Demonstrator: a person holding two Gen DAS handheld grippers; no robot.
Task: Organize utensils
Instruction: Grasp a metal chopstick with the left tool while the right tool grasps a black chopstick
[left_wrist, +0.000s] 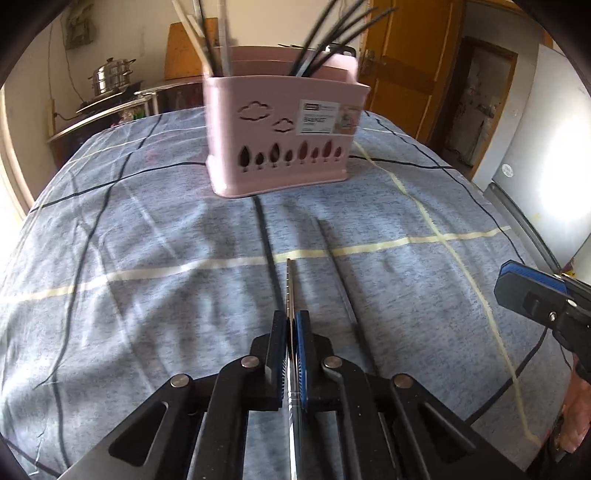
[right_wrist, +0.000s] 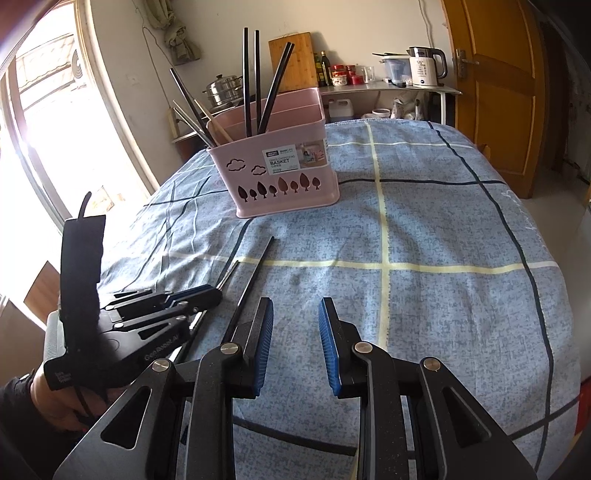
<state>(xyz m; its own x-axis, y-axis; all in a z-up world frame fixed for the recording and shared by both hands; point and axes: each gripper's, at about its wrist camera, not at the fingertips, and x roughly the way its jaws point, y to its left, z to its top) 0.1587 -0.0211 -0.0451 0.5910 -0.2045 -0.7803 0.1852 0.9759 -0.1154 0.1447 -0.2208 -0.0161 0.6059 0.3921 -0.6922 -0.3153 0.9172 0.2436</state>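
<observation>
the left claw (left_wrist: 291, 325) is pinched tight on a silver chopstick (left_wrist: 290, 284) that points straight ahead at the pink basket (left_wrist: 280, 147); the right claw (right_wrist: 295, 328), half open and empty, hovers beside a black chopstick (right_wrist: 255, 273) on the cloth.

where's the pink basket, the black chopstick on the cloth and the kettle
pink basket (right_wrist: 295, 192): right wrist view, front wall by the tree cutouts
black chopstick (right_wrist: 258, 267): right wrist view, upper part of its shaft
kettle (right_wrist: 424, 70): right wrist view, white body

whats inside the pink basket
The pink basket holds upright chopsticks: black ones in the middle section, more dark and light ones leaning at its window end. Their lower ends and the basket floor are hidden by its walls.
</observation>
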